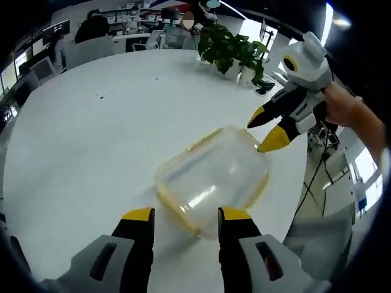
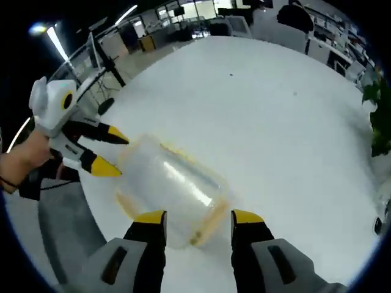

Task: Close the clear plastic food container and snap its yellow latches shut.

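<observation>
Two grippers are facing each other across a clear plastic food container (image 1: 212, 180) that is lying on a white round table (image 1: 91, 134). In the left gripper view, the left gripper (image 1: 186, 215) is standing with its yellow-tipped jaws set wide, and the near edge of the container is sitting just ahead of them and partly between the tips; whether the tips are touching the plastic cannot be told. Beyond the container, on its far right side, the right gripper (image 1: 267, 129) is reaching in, held by a person's hand (image 1: 343, 108), with its jaws spread apart and the lower yellow tip right at the container's far corner. A yellow rim (image 1: 177, 215) is running round the container's edge, and the lid is looking seated on the body, though the latches are too blurred to judge. Far ahead of the left gripper, a potted green plant (image 1: 232, 49) is standing near the table's far edge.

In the right gripper view, the right gripper (image 2: 198, 218) is showing its jaws wide, with the container (image 2: 168, 192) just ahead and partly between the tips. At the container's far left end the left gripper (image 2: 109, 151) is holding its jaws parted, the tips close against the plastic, with a hand (image 2: 27, 160) gripping it
</observation>
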Action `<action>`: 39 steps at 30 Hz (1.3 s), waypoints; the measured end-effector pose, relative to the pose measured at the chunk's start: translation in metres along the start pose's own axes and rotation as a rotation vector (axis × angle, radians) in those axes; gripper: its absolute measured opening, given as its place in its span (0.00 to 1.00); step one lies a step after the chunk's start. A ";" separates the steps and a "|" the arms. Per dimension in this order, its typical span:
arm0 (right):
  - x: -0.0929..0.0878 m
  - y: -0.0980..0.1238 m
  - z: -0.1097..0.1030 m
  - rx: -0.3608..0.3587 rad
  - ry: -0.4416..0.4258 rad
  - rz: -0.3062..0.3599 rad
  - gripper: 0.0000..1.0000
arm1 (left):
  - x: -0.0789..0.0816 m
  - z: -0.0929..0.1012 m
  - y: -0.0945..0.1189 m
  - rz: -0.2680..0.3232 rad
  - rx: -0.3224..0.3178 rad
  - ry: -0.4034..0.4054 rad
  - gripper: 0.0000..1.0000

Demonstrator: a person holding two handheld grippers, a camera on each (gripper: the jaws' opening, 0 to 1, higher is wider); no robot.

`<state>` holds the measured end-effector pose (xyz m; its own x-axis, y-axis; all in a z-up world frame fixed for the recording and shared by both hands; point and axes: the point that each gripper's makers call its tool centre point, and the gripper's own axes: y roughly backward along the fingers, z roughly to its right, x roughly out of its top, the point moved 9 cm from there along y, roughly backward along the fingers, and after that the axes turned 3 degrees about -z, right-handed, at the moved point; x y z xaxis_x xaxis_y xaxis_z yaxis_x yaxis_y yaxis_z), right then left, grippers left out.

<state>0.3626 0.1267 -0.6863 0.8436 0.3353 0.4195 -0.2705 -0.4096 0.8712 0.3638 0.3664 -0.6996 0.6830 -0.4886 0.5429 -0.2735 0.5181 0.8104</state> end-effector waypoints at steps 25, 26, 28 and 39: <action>-0.006 -0.017 0.001 0.062 -0.138 -0.058 0.36 | -0.005 0.004 -0.007 -0.011 -0.093 0.141 0.31; -0.005 -0.016 0.000 0.063 -0.125 -0.070 0.36 | -0.005 0.004 -0.007 -0.011 -0.095 0.149 0.31; -0.003 -0.017 -0.002 0.113 -0.104 -0.073 0.33 | -0.004 0.004 -0.007 -0.011 -0.089 0.154 0.30; -0.005 -0.015 -0.002 0.071 -0.125 -0.059 0.34 | -0.003 0.003 -0.009 0.000 -0.108 0.162 0.29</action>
<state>0.3612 0.1330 -0.7008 0.9094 0.2540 0.3294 -0.1893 -0.4524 0.8715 0.3621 0.3609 -0.7072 0.7853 -0.3742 0.4932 -0.2049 0.5947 0.7774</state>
